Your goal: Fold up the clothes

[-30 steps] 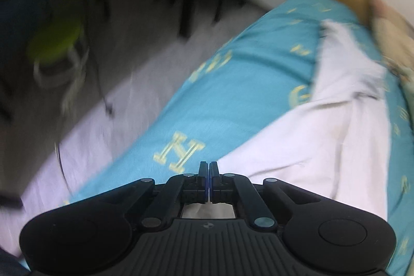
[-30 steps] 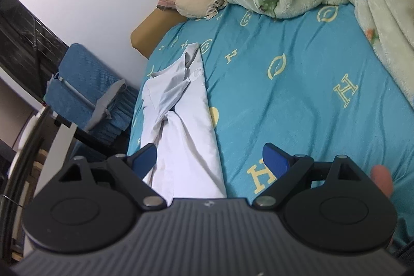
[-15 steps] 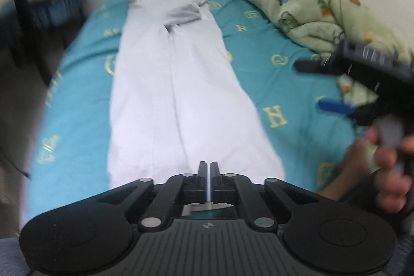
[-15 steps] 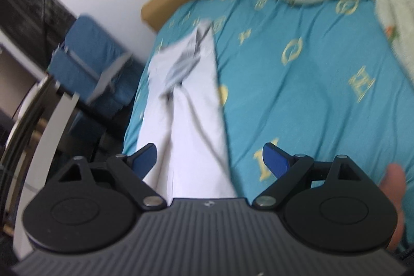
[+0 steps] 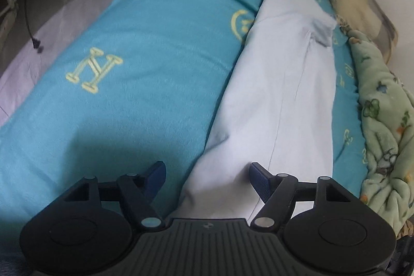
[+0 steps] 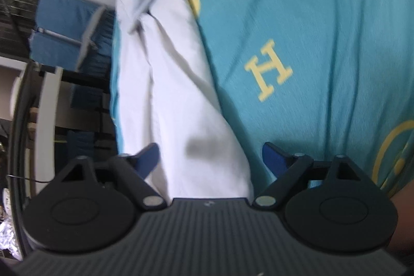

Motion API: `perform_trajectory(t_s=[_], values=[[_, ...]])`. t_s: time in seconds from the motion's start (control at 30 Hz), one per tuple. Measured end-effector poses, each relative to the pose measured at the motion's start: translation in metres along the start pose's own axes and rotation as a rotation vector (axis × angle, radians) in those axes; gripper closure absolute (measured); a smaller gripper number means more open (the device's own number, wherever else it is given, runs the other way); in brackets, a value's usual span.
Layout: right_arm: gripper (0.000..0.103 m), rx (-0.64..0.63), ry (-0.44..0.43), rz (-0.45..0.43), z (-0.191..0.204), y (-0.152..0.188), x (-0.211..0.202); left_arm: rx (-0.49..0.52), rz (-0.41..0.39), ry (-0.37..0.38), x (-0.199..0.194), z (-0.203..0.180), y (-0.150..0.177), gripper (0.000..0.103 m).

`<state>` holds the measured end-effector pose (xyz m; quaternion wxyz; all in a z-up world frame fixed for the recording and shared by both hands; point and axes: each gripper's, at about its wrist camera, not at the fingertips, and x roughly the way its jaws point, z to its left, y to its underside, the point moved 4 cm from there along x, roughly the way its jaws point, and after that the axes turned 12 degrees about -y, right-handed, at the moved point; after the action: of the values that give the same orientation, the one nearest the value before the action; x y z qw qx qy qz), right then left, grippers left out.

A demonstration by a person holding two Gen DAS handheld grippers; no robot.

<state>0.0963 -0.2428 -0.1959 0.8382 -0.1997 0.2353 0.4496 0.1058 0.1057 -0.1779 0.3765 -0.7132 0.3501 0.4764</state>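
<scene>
STAGE: early, shirt [image 5: 282, 95] lies in a long narrow strip on the bed [image 5: 145, 84], crosswise folds not yet made | LEFT: your left gripper [image 5: 207, 172] fingers apart, empty, at the near hem | RIGHT: your right gripper [image 6: 209, 154] fingers apart, empty, above the same hem.

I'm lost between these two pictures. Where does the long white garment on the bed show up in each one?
Left wrist view: the white garment runs from the open left gripper up toward the upper right, right of centre.
Right wrist view: the white garment runs from the open right gripper up toward the upper left, left of centre.
Shared landmark: the teal bedsheet with yellow H letters, lying under the garment.
</scene>
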Motion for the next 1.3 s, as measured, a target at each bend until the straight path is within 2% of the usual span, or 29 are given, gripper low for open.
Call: perform_trajectory(t_s=[0.17,0.2,0.23,0.3,0.33,0.37,0.4,0.47,0.5,0.57,0.63,0.8,0.87,1.0,1.1,1.23,1.3], values=[[0.032,-0.056,0.007,0.071,0.006,0.015,0.012,0.148,0.005,-0.044,-0.001,-0.022,0.02,0.024],[0.032,-0.065,0.001,0.098,0.007,0.019,0.015,0.157,0.009,-0.049,-0.002,-0.023,0.025,0.027],[0.037,-0.071,0.007,0.119,0.009,0.024,0.016,0.167,0.013,-0.054,-0.004,-0.023,0.031,0.03],[0.055,-0.087,0.032,0.15,0.012,0.034,0.017,0.184,0.02,-0.063,-0.006,-0.024,0.041,0.053],[0.068,-0.093,0.037,0.152,0.013,0.037,0.016,0.173,0.025,-0.061,-0.008,-0.022,0.042,0.059],[0.074,-0.097,0.038,0.146,0.015,0.038,0.013,0.16,0.031,-0.058,-0.009,-0.019,0.043,0.071],[0.076,-0.102,0.039,0.141,0.016,0.04,0.011,0.134,0.042,-0.037,-0.01,-0.016,0.043,0.085],[0.083,-0.111,0.042,0.13,0.019,0.043,0.006,0.08,0.073,0.015,-0.013,-0.008,0.041,0.095],[0.084,-0.116,0.044,0.125,0.021,0.045,0.003,0.055,0.085,0.051,-0.017,-0.006,0.039,0.096],[0.091,-0.082,-0.038,0.09,0.027,0.039,-0.011,0.017,0.085,0.118,-0.032,-0.004,0.032,0.097],[0.092,-0.106,-0.08,0.039,0.04,0.029,-0.032,-0.01,0.062,0.198,-0.057,-0.006,0.026,0.097],[0.094,-0.19,-0.182,-0.089,0.086,0.005,-0.096,-0.028,-0.035,0.368,-0.135,-0.027,0.019,0.098],[0.094,-0.236,-0.195,-0.116,0.105,0.003,-0.119,-0.026,-0.073,0.428,-0.168,-0.04,0.021,0.098],[0.094,-0.321,-0.184,-0.131,0.133,0.008,-0.157,0.057,-0.098,0.41,-0.217,-0.061,0.037,0.098],[0.094,-0.348,-0.147,-0.109,0.133,0.028,-0.171,0.088,-0.072,0.394,-0.233,-0.055,0.069,0.098],[0.094,-0.31,-0.123,-0.091,0.112,0.051,-0.171,0.082,-0.019,0.363,-0.217,-0.038,0.099,0.099],[0.094,-0.267,-0.122,-0.087,0.101,0.052,-0.167,0.062,0.011,0.351,-0.192,-0.033,0.094,0.099]])
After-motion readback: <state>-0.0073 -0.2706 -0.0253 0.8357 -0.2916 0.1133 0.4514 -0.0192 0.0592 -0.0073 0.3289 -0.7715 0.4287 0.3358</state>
